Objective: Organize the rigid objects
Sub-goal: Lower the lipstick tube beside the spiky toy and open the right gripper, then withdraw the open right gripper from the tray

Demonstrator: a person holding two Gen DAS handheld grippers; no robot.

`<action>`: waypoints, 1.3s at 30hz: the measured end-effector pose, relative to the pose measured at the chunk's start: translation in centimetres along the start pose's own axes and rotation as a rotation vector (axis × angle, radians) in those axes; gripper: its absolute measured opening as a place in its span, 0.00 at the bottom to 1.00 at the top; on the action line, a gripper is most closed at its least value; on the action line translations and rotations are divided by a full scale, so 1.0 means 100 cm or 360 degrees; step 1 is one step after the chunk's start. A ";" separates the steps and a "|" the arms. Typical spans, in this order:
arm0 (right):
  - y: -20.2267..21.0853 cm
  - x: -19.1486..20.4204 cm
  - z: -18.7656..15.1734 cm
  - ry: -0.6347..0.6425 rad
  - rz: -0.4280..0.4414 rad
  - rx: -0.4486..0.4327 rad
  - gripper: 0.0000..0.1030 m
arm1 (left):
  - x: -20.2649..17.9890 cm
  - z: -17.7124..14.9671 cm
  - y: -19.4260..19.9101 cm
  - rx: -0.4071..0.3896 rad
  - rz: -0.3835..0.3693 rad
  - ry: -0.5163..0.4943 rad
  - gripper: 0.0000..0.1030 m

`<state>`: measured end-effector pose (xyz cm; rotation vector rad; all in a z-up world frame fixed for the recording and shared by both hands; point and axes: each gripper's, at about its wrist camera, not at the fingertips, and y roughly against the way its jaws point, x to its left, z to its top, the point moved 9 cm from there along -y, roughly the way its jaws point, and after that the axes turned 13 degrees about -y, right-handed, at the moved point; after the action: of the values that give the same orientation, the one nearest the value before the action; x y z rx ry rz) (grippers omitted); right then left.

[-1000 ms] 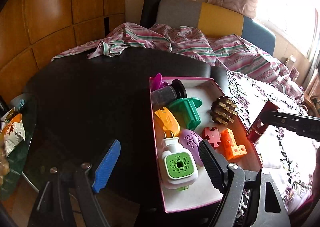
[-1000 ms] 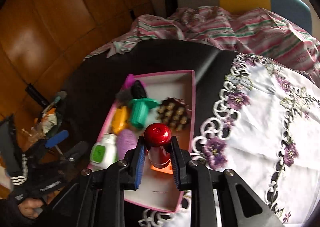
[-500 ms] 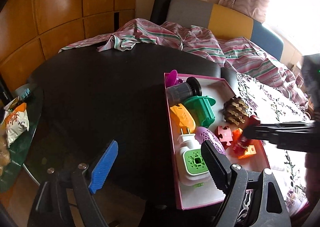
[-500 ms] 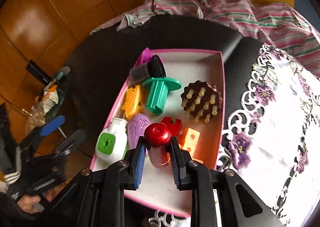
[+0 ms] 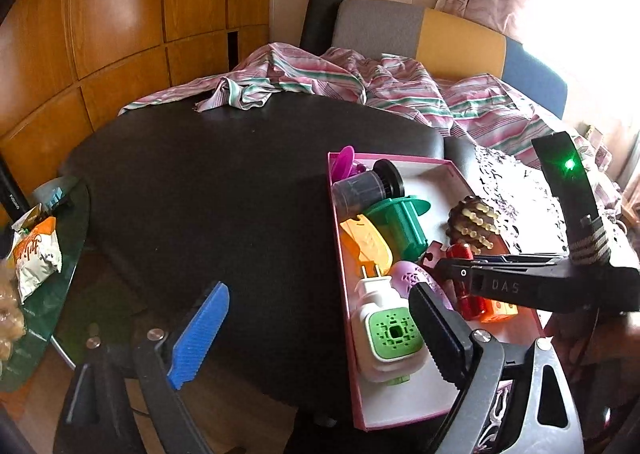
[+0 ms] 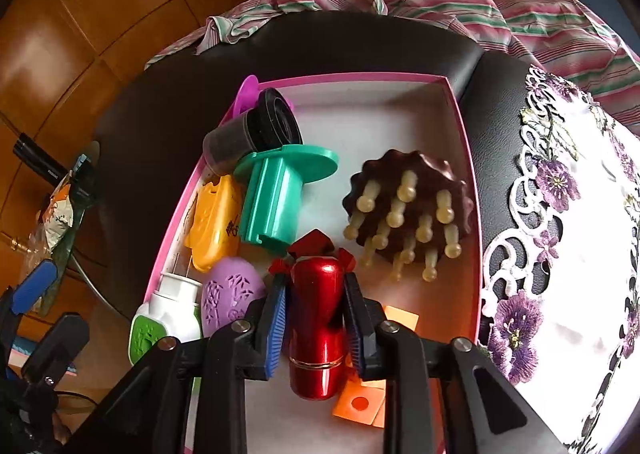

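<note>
Nearest the right wrist camera, at 6 o'clock, the right tool (image 6: 314,320) grips a red metal cylinder (image 6: 318,328) low inside the pink box (image 6: 466,158), not yet released. The left tool (image 5: 316,328) hangs open, empty. Beyond lie a green spool (image 6: 276,198) and brown massage brush (image 6: 408,214); bare floor remains at 12 o'clock.
</note>
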<state>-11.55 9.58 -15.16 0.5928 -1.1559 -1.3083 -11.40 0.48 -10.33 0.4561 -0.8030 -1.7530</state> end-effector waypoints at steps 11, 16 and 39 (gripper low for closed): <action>0.041 -0.004 -0.008 0.0018 -0.0032 -0.0249 0.36 | -0.005 0.006 0.010 -0.0044 0.0035 -0.0030 1.00; 0.054 -0.001 -0.011 0.0029 -0.0126 -0.0368 0.41 | -0.012 0.006 0.017 -0.0054 0.0047 -0.0048 1.00; 0.106 -0.009 -0.039 -0.0067 -0.0297 -0.0704 0.42 | -0.018 0.003 0.052 -0.0150 0.0169 0.0003 1.00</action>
<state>-3.38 11.88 -7.64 0.3522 -0.8188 -1.6815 -7.44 1.39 -6.56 0.3461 -0.7270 -1.6836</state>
